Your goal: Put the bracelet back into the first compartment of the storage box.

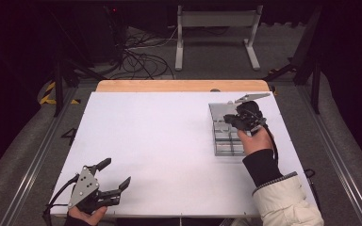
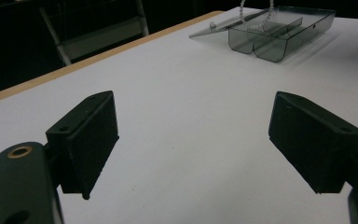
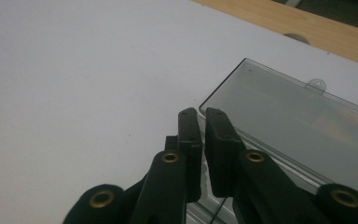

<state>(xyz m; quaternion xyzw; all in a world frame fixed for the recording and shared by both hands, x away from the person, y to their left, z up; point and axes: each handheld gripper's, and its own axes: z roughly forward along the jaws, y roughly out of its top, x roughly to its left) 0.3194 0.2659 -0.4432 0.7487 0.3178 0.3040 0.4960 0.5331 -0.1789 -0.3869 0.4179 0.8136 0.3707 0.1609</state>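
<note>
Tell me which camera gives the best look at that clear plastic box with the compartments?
The left gripper view: the clear plastic box sits whole, its dividers and open lid in plain sight. The high view shows the box from above, partly under the right claw. The right gripper view shows mostly its flat lid.

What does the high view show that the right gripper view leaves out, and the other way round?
High view alone: the left gripper with jaws wide open near the table's near left corner, the person's right hand and sleeve, a metal stand and cables on the floor beyond.

Right gripper view alone: the right gripper close up, jaws nearly together with a narrow gap, at the edge of the clear plastic box's open lid, and the lid's small tab.

Both: the clear plastic box, the white table top and its wooden far edge.
</note>
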